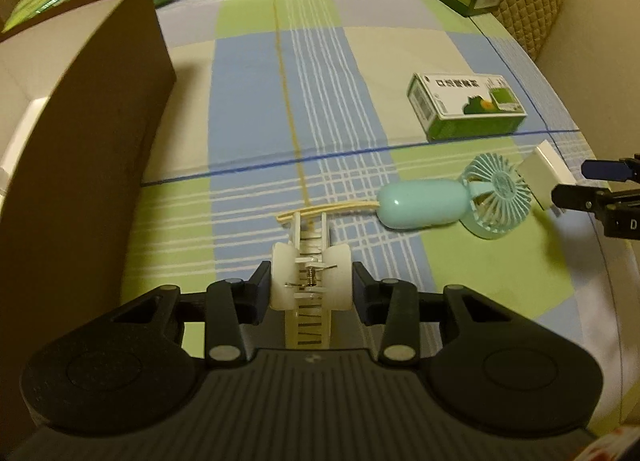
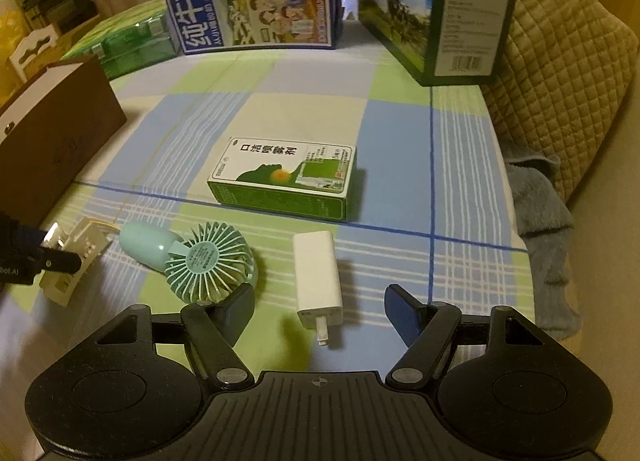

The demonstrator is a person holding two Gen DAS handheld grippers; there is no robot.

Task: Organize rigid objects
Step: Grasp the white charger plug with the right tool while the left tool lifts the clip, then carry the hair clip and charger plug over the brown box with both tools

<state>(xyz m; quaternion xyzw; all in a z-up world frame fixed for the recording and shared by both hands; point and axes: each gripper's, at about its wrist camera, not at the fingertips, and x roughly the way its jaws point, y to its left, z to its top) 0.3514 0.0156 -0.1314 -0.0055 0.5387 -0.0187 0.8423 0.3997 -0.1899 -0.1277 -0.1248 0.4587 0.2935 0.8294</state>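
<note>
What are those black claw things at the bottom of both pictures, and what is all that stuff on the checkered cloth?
They are two grabbing tools, one in each of a person's hands, each carrying its own camera that looks out past its two fingers. In the left camera's picture, the left gripper squeezes a white hair clip. In the right camera's picture, the right gripper stands open around a white charger without touching it. Also on the cloth lie a little blue fan and a green and white box.
</note>
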